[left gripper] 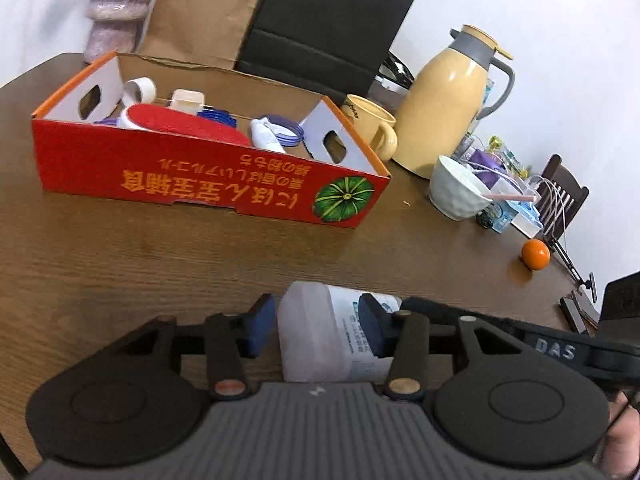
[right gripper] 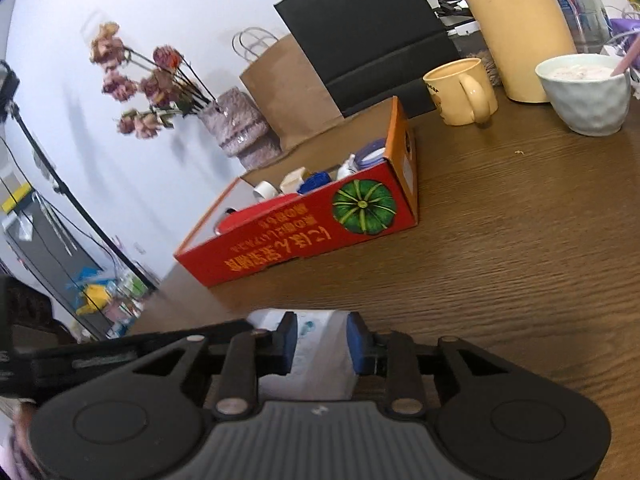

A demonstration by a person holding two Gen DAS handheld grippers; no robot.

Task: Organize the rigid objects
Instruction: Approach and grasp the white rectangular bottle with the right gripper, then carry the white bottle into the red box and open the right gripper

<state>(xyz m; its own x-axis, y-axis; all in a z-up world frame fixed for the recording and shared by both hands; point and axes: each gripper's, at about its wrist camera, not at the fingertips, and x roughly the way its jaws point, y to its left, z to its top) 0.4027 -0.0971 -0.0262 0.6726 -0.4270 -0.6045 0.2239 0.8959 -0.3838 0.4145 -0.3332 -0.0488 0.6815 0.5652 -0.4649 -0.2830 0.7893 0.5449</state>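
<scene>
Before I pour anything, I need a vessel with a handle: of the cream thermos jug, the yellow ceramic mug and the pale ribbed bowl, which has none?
The pale ribbed bowl: the cream thermos jug and yellow ceramic mug both show handles.

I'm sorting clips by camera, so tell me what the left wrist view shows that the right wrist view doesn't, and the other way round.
Only the left wrist view shows the orange, the thermos lid and handle, the tangle of white cables and the dark wooden chair.

Only the right wrist view shows the dried roses, the clear plastic bottle and the black stand by the wall.

Both show the red pumpkin box, yellow mug, white bowl, brown paper bag, black bag, and a white bottle between blue-padded tongs.
</scene>
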